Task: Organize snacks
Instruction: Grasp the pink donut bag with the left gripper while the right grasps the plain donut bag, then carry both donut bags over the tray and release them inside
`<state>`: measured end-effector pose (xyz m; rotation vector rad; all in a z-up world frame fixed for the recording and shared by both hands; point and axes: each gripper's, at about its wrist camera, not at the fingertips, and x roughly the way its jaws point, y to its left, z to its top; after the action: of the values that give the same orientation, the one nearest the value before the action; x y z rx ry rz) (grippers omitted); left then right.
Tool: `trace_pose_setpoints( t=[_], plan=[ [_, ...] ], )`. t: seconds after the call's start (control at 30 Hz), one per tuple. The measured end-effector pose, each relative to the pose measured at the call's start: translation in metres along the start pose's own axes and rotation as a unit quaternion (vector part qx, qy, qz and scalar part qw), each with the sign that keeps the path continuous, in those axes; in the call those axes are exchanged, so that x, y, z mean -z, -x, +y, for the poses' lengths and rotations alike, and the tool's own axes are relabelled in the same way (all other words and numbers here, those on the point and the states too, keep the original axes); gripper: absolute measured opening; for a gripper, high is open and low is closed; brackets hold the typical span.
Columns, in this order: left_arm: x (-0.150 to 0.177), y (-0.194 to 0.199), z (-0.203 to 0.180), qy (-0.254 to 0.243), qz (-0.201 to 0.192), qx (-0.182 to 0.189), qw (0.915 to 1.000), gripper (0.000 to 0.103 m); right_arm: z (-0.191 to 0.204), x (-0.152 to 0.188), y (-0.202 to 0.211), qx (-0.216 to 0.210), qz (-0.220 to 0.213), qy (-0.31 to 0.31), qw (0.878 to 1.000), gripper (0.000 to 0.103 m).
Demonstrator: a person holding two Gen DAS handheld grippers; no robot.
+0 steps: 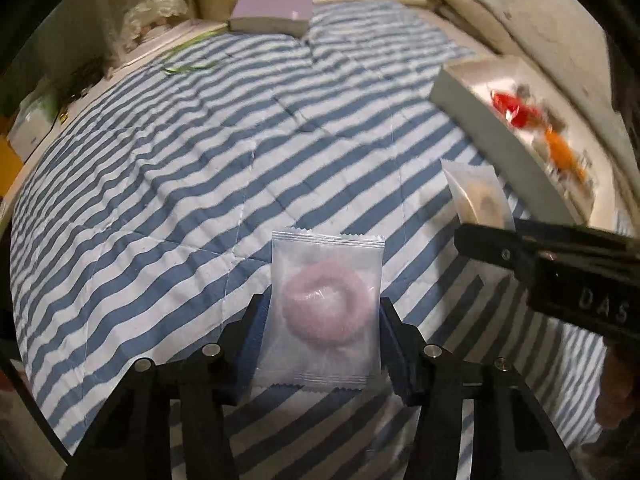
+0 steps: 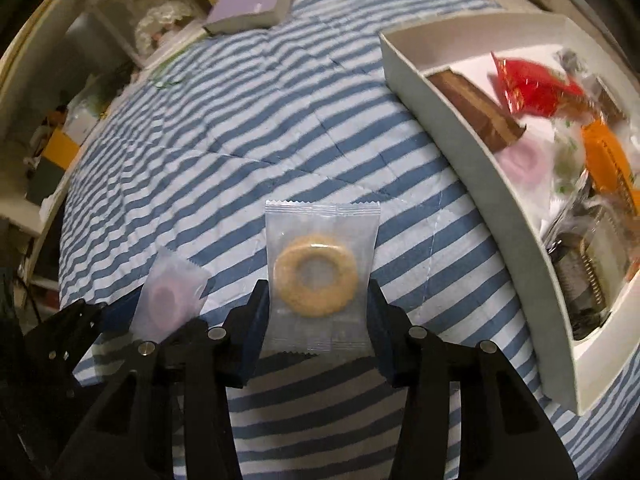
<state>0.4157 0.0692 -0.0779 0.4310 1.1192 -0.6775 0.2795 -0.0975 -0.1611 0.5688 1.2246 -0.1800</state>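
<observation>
With each gripper grasping one packet, pink (image 1: 326,312) left and tan (image 2: 318,276) right, carry both level over the box (image 2: 472,160) wall (to the fingers' right).

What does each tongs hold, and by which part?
Left tongs grip the pink ring packet by its side edges; right tongs grip the tan ring packet likewise.

Blue-and-white striped bedspread (image 1: 160,200), pale pink ring snack (image 1: 324,304) and a tan one (image 2: 316,276) in clear wrappers, white box (image 2: 472,160), lilac book (image 1: 272,6), black grippers.
</observation>
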Motion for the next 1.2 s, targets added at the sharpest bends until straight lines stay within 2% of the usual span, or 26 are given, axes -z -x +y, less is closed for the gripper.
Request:
trace_pose_setpoints(
  t=[0.23, 0.37, 0.67, 0.9, 1.0, 1.03, 1.2],
  plan=[
    [-0.001, 0.057, -0.008, 0.033, -0.068, 0.013, 0.9971, 0.052, 0.001, -0.004, 0.050, -0.019, -0.045, 0.043, 0.998, 0.047],
    [-0.002, 0.092, -0.018, 0.034, -0.106, 0.017, 0.9936, 0.052, -0.006, -0.014, 0.084, -0.029, -0.073, 0.066, 0.995, 0.047],
    [-0.016, 0.150, -0.053, 0.033, -0.163, 0.030, 0.9856, 0.052, -0.045, -0.034, 0.165, -0.034, -0.134, 0.088, 0.986, 0.047],
    [-0.050, 0.148, -0.091, 0.031, -0.171, 0.052, 0.9835, 0.052, -0.088, -0.047, 0.202, -0.021, -0.166, 0.081, 0.982, 0.047],
    [-0.069, 0.135, -0.109, 0.024, -0.165, 0.055, 0.9844, 0.052, -0.112, -0.054, 0.209, -0.013, -0.174, 0.070, 0.982, 0.047],
    [-0.076, 0.131, -0.115, 0.035, -0.167, 0.047, 0.9841, 0.052, -0.120, -0.056, 0.210, -0.011, -0.175, 0.066, 0.982, 0.047],
    [-0.120, 0.096, -0.144, 0.032, -0.151, 0.069, 0.9856, 0.052, -0.166, -0.066, 0.211, 0.001, -0.180, 0.036, 0.983, 0.047]
  ],
)
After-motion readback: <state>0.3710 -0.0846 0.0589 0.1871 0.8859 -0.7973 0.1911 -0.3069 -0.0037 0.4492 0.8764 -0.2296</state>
